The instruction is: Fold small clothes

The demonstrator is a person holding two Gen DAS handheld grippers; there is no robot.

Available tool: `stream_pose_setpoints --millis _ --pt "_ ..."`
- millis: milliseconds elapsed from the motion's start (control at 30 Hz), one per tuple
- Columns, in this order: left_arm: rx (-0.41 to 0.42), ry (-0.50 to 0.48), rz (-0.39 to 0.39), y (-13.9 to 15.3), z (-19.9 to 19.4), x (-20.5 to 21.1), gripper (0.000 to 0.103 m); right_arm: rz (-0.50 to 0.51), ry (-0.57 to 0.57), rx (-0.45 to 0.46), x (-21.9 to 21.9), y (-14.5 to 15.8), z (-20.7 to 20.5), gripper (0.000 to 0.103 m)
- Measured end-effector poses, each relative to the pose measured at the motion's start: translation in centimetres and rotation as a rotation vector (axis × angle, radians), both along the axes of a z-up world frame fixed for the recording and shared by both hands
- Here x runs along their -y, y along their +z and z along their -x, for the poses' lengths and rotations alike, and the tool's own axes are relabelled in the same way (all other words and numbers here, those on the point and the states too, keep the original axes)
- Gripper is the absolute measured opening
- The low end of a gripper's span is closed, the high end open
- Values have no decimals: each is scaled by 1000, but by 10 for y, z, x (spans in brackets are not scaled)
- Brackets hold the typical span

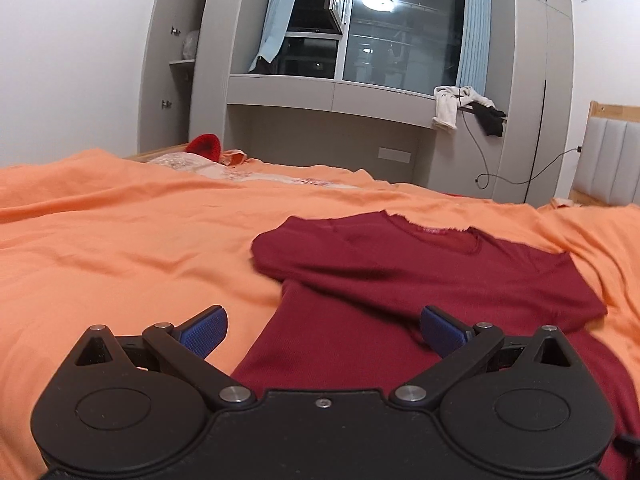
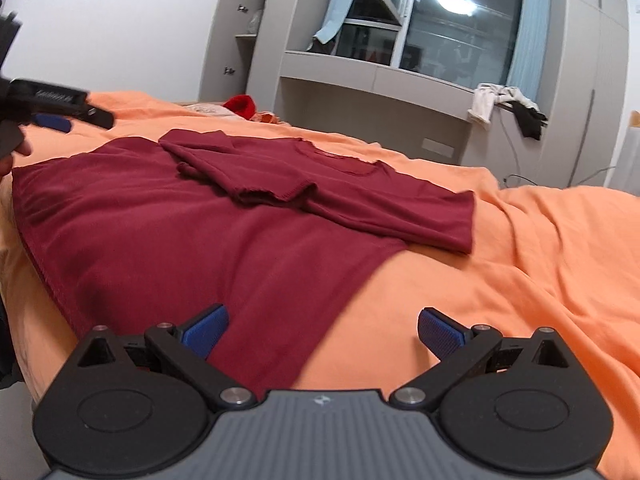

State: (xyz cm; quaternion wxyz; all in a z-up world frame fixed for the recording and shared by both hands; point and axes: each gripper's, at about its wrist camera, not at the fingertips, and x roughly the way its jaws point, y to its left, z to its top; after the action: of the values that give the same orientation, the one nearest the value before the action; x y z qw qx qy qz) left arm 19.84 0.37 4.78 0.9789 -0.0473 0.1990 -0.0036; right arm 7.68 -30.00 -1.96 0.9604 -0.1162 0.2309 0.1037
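A dark red T-shirt (image 1: 400, 276) lies flat on the orange bedsheet (image 1: 120, 248), neck away from me. In the right wrist view the shirt (image 2: 180, 232) has its left sleeve folded over the chest, and its right sleeve lies spread out. My left gripper (image 1: 324, 334) is open and empty, low over the shirt's left side near the hem. My right gripper (image 2: 323, 334) is open and empty, over the shirt's right hem edge where it meets the sheet (image 2: 520, 280). The left gripper (image 2: 52, 120) also shows at the far left of the right wrist view.
A red hat (image 1: 205, 145) and patterned cloth (image 1: 192, 162) lie at the bed's far side. Grey cabinets and a window (image 1: 400, 28) stand behind, with white and black clothes (image 1: 464, 108) hanging off the ledge. A headboard (image 1: 608, 160) is at right.
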Motion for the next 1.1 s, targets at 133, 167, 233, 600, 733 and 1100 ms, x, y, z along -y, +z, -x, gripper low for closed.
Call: stream_pose_setpoints --millis 133,167,233,600,733,1100 --pt "-2 15 -6 -8 21 -3 102 13 -37 14 10 -4 15 103" --pt "-2 19 -13 -9 26 -3 102 21 -43 22 10 -5 19 103" --pt "-1 28 -30 -12 33 -2 102 40 -46 50 13 -5 30 103" --pt "-11 44 -27 -20 56 -3 102 265 242 168 -41 -22 74 103" --pt "-17 34 -45 -22 57 2 102 431 278 194 -64 -44 75 103" --pt "-21 18 -71 -26 57 9 102 937 256 416 -96 -99 61 103"
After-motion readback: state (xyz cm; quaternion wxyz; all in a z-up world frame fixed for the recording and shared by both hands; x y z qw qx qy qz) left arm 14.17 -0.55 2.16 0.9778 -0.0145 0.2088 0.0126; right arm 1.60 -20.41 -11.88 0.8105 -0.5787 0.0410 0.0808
